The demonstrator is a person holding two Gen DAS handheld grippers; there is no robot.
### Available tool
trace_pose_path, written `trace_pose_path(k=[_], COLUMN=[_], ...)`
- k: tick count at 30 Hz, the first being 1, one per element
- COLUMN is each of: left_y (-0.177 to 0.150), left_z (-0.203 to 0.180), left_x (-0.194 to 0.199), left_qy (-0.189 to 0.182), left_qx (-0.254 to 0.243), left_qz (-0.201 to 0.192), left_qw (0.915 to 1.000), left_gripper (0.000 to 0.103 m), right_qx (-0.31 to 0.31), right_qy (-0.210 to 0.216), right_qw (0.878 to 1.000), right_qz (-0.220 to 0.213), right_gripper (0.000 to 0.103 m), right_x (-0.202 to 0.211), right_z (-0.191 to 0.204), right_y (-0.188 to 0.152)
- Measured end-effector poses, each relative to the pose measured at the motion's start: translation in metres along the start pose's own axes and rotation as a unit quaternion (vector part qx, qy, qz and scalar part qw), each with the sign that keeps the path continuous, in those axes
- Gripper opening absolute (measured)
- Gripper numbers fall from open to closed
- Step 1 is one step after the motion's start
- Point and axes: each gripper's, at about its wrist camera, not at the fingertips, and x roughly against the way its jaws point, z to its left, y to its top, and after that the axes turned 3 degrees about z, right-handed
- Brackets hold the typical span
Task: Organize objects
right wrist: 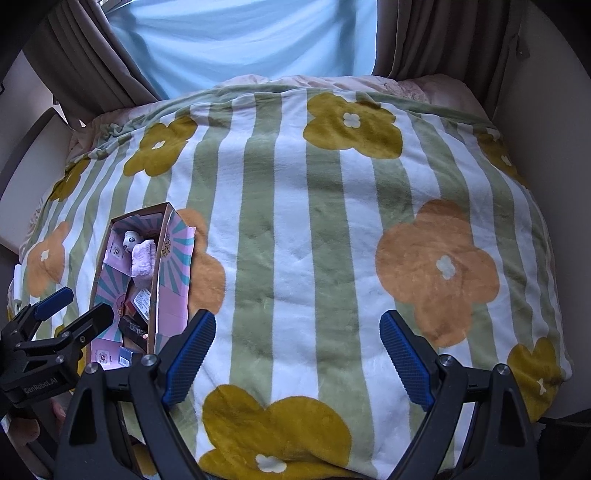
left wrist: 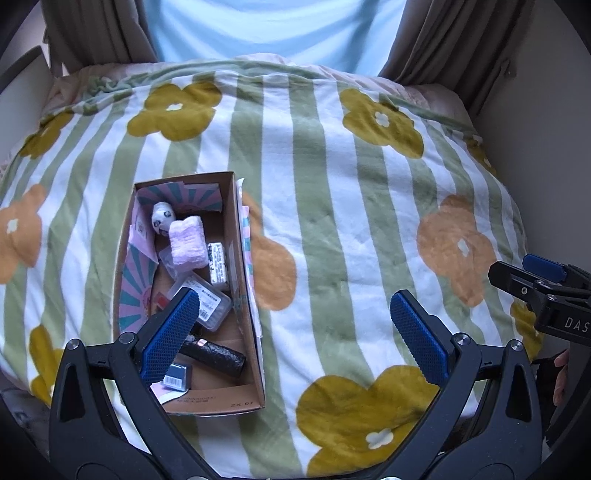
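An open cardboard box [left wrist: 255,332] lies on the bed, left of centre; it also shows in the right wrist view [right wrist: 173,280]. Inside lie a small panda figure [left wrist: 163,218], a folded pink cloth [left wrist: 188,242], a white labelled block [left wrist: 217,263], a clear plastic case [left wrist: 207,302], a black folded umbrella [left wrist: 218,356] and a small barcoded box [left wrist: 177,376]. My left gripper [left wrist: 295,321] is open and empty, its left finger above the box. My right gripper [right wrist: 297,350] is open and empty over the blanket, right of the box.
A green-and-white striped blanket with flower prints [left wrist: 332,206] covers the bed. Brown curtains [left wrist: 92,33] and a pale blue sheer [left wrist: 273,26] hang behind. A wall [left wrist: 535,147] borders the right side. A white board [right wrist: 33,184] stands at the left.
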Motion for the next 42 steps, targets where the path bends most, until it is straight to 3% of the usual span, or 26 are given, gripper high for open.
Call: trace_pose_path(k=[42], left_y=[-0.0035], left_z=[0.0077], left_x=[0.0011], left_qy=[0.012], left_qx=[0.016], left_qz=[-0.004], left_qw=[0.9998], left_gripper=[0.103], right_qx=[0.001], right_qy=[0.002], right_qw=[1.000], right_qz=[-0.002], right_gripper=[0.089], right_x=[0.0041], right_z=[0.0003], right_y=[0.0034])
